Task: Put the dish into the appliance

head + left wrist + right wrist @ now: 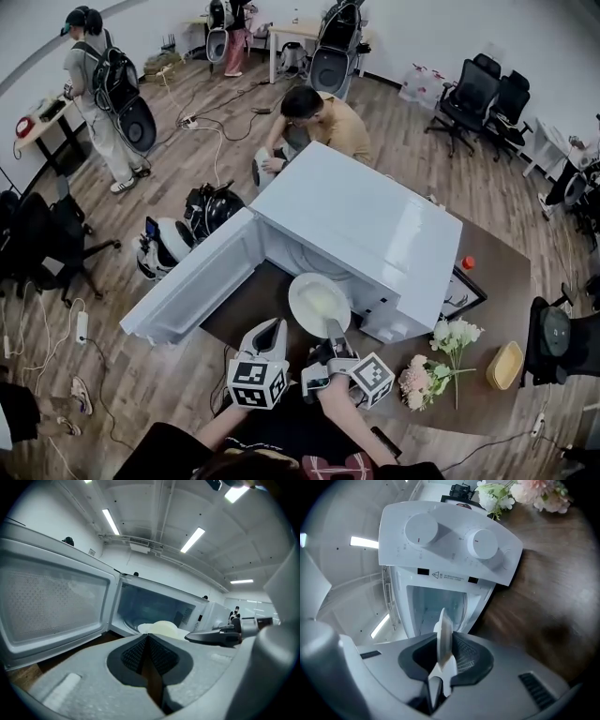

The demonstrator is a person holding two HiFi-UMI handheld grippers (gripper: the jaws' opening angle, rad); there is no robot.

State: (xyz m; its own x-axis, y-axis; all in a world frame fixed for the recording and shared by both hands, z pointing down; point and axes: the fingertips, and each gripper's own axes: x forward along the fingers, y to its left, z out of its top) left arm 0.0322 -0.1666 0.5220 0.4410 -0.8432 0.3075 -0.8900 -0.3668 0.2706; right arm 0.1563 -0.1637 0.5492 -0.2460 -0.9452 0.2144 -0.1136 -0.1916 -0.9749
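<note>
Dish [317,302] is held at the open mouth of the microwave [347,220], roughly level and not yet set down. Whether its far edge has crossed the threshold cannot be told. The right gripper [334,328] is clamped on the near rim only, and its own view shows the dish edge-on between the pads. The left gripper [272,330] hangs just beside it with jaws together and nothing between them. The door [187,286] stands swung wide to the left over the table [497,272].

Risks noted:
- The grip is a thin pinch on one rim, with the full width of the dish hanging out ahead of it. A jolt or a tilt of the wrist could let the dish droop or slip from the pads.
- An entry made too low or off-centre could knock the far edge against the cavity sill or side wall.
- The idle left gripper is near the dish and door, so a stray move could bump either.
</note>
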